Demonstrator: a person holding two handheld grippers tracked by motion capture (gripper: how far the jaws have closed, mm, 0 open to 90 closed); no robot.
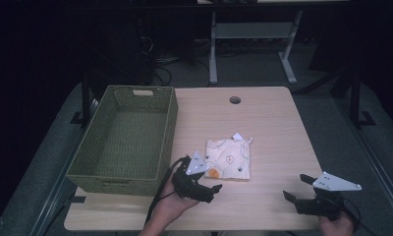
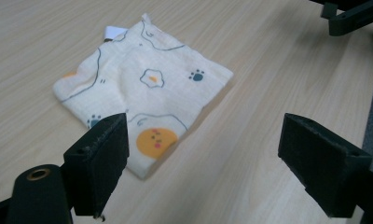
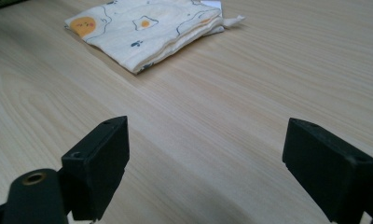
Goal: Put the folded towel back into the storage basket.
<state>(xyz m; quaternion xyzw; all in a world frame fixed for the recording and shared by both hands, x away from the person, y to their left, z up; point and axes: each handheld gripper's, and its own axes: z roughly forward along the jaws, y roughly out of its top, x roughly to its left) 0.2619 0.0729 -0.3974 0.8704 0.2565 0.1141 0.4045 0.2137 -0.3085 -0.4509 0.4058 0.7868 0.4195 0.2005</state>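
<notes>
High view: a folded cloth (image 1: 229,158), cream with printed egg and paw motifs, lies flat on the tabletop (image 1: 273,128), about midway between its left and right edges and nearer the near edge than the far one. A green woven basket (image 1: 126,140) stands along the left edge. The left gripper (image 1: 208,183) is held just beside the cloth's near-left corner, jaws spread, nothing between them. The right gripper (image 1: 296,187) is at the near-right corner of the tabletop, well apart from the cloth, jaws spread.

Left gripper view: the cloth (image 2: 142,86) lies just ahead of the spread jaws; the left jaw overlaps its near corner in the picture, contact cannot be told.

Right gripper view: jaws spread over bare tabletop (image 3: 250,102); the cloth (image 3: 147,28) lies well ahead, folded layers visible at its edge.
</notes>
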